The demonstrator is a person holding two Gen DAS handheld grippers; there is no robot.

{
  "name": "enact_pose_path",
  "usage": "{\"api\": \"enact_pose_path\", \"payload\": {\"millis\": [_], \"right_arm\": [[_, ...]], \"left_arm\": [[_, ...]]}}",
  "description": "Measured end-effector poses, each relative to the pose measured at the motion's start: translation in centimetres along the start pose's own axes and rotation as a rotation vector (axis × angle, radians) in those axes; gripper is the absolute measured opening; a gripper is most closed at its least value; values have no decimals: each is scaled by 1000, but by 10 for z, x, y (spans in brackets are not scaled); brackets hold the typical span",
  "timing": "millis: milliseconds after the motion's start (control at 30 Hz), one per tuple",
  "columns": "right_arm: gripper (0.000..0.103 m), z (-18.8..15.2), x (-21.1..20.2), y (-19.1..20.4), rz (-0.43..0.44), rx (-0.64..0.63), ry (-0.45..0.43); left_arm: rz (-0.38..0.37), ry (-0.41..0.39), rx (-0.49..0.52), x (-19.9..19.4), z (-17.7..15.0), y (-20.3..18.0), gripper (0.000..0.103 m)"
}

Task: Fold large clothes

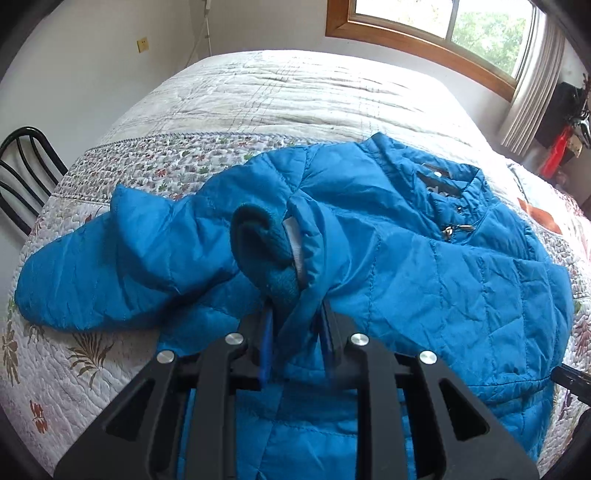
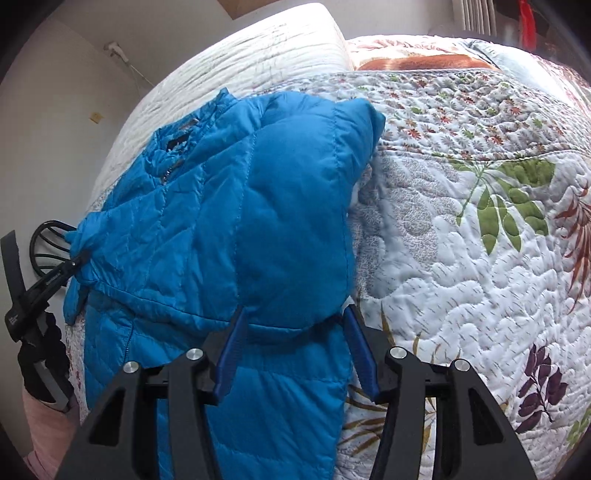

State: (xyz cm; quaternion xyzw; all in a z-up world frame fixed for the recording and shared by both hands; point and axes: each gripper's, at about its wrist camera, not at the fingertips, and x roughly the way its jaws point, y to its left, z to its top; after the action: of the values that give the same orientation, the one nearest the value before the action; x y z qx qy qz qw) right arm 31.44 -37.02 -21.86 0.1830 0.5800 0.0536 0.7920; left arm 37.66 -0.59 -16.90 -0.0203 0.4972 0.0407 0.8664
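A blue quilted jacket (image 1: pixel 424 266) lies on the bed, collar and zipper toward the far right. Its left sleeve (image 1: pixel 122 258) is bent across the body, ending in a dark teal knit cuff (image 1: pixel 266 254). My left gripper (image 1: pixel 295 314) is shut on the sleeve fabric just below that cuff. In the right wrist view the jacket (image 2: pixel 207 221) shows its right sleeve (image 2: pixel 295 221) folded over the body. My right gripper (image 2: pixel 293 314) is open, its blue fingers (image 2: pixel 232 350) on either side of that sleeve's end. The left gripper (image 2: pixel 74 264) shows at the jacket's left edge.
The bed is covered by a floral quilt (image 2: pixel 480 258) and a white quilted cover (image 1: pixel 295 92) farther back. A black metal chair (image 1: pixel 26 173) stands at the bed's left side. A window (image 1: pixel 461 29) and curtain are behind the bed.
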Motion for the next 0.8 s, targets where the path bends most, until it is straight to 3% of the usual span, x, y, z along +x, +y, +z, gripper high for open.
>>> {"api": "enact_pose_path", "payload": {"millis": [200, 367, 467, 600, 800], "right_arm": [[56, 2, 19, -3, -17, 17, 45], [56, 6, 11, 5, -55, 8, 40], [56, 5, -13, 21, -108, -24, -33], [56, 7, -30, 50, -69, -82, -86], [56, 16, 2, 81, -57, -143, -27]], "left_arm": [[27, 49, 33, 36, -13, 3, 33], [39, 66, 3, 23, -8, 13, 51], [59, 3, -5, -6, -5, 19, 54], [15, -68, 20, -40, -6, 7, 55], [-37, -51, 55, -35, -12, -20, 55]]}}
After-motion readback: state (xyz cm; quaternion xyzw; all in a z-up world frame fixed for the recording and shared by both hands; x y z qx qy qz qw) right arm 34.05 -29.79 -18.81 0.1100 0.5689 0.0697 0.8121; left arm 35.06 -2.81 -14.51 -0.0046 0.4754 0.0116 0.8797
